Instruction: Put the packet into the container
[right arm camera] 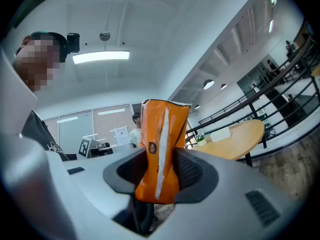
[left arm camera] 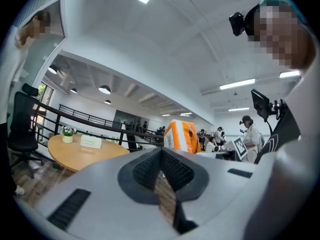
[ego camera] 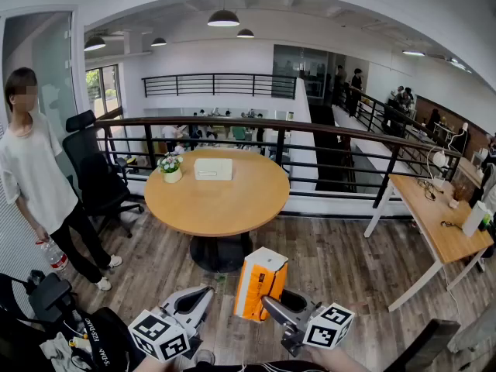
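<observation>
An orange packet (ego camera: 260,284) with white stripes stands upright between the jaws of my right gripper (ego camera: 271,307), which is shut on its lower part. In the right gripper view the packet (right arm camera: 161,154) fills the gap between the dark pads of that gripper (right arm camera: 160,176). My left gripper (ego camera: 203,294) hovers just left of it with nothing between its jaws. In its own view the left gripper (left arm camera: 161,171) has its pads closed together, and the packet (left arm camera: 182,136) shows beyond them. A white rectangular box (ego camera: 213,168) lies on the round wooden table (ego camera: 232,200) ahead.
A small flower pot (ego camera: 170,169) stands on the table left of the box. A person (ego camera: 39,177) holding a bottle (ego camera: 53,256) stands at the left beside a black office chair (ego camera: 97,169). A railing (ego camera: 256,126) runs behind the table. A long desk (ego camera: 434,215) sits at the right.
</observation>
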A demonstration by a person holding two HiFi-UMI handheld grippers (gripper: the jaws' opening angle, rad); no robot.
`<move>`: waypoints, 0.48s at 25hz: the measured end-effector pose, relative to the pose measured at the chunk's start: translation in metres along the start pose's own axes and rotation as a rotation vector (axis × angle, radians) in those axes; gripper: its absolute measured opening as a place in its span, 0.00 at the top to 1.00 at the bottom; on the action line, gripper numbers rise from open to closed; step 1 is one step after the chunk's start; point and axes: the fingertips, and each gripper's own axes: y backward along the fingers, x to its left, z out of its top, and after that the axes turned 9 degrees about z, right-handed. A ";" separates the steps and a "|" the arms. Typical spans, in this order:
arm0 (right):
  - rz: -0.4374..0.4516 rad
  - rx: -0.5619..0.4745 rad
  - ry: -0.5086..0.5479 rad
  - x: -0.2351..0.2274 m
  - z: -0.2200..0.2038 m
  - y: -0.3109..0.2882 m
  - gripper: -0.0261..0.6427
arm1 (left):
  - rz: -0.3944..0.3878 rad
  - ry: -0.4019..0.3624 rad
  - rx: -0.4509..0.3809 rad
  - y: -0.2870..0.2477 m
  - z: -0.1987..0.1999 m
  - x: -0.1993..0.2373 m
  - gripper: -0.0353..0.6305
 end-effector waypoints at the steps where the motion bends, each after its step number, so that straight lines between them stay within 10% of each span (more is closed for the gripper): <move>1: 0.001 0.000 0.001 -0.001 0.000 0.001 0.71 | 0.000 -0.001 0.000 -0.001 0.000 -0.001 0.94; 12: 0.004 -0.016 0.003 -0.005 0.005 0.008 0.71 | 0.007 -0.003 0.004 -0.007 -0.003 -0.009 0.94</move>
